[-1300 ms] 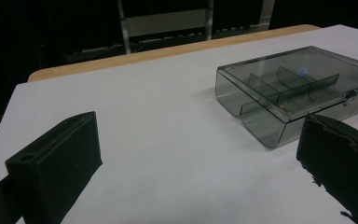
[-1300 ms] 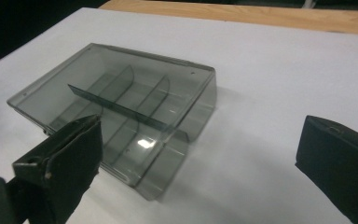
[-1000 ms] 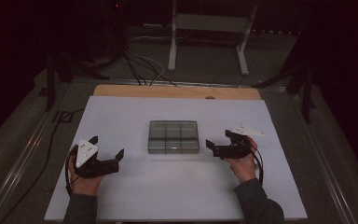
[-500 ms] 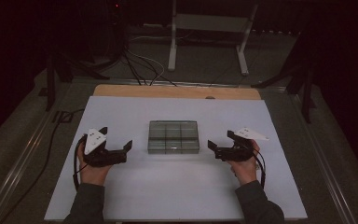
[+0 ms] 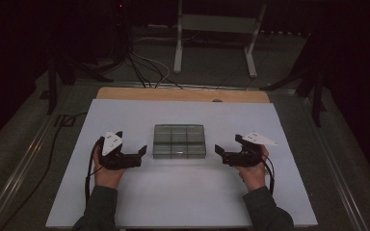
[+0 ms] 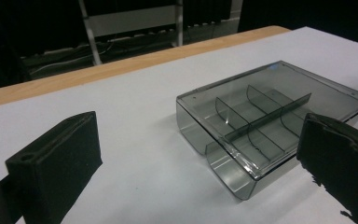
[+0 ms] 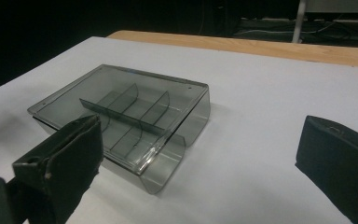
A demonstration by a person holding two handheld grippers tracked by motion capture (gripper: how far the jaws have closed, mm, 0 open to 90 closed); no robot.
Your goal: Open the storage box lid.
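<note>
A clear smoky plastic organiser box (image 5: 179, 141) with inner dividers and a shut lid lies flat at the middle of the white table top (image 5: 183, 192). My left gripper (image 5: 143, 152) hovers just left of the box, open, its jaws pointing at the box's near left corner. My right gripper (image 5: 218, 151) sits just right of the box, open too, aimed at its right side. In the left gripper view the box (image 6: 265, 121) lies ahead between the spread jaws, apart from them. The right gripper view shows the box (image 7: 126, 116) ahead to the left, untouched. Nothing shows inside its compartments.
A wooden strip (image 5: 183, 94) runs along the table's far edge. Beyond it on the dark floor stand a white metal frame (image 5: 212, 33) and cables (image 5: 139, 67). A black cable (image 5: 89, 168) trails from the left gripper.
The left gripper has moved forward and rightward toward the box's left side. The right gripper has stayed nearly in place beside the box's right side.
</note>
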